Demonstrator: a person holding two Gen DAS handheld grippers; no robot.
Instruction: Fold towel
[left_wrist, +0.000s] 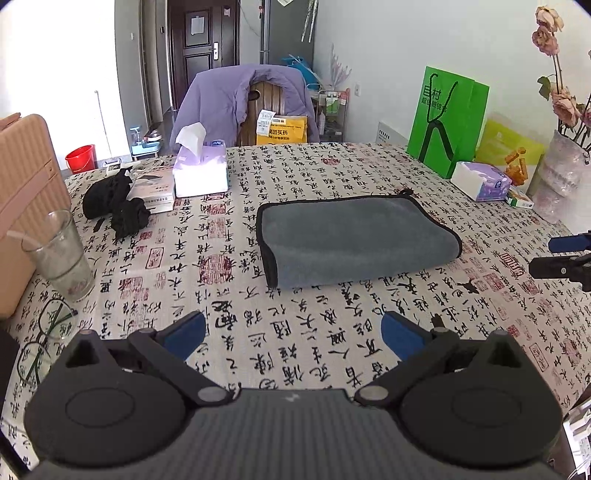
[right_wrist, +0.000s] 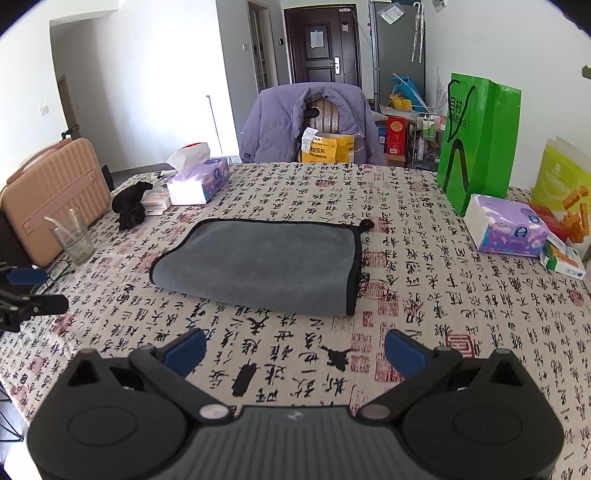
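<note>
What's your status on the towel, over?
Left gripper and right gripper both open, empty, short of the towel. Grey towel lies folded on the tablecloth, untouched. Nothing between jaws and towel.

Towel (right_wrist: 266, 264) at mid-table (right_wrist: 424, 362), folded. Far left of it: tissue box (right_wrist: 197, 181); nearer on the left: glass (right_wrist: 74, 238), suitcase (right_wrist: 51, 192) behind. Right: tissue pack (right_wrist: 506, 225), paper bag (right_wrist: 476, 144) behind. Chair (right_wrist: 314, 125) beyond the far edge. Both tongs near, apart from towel.
</note>
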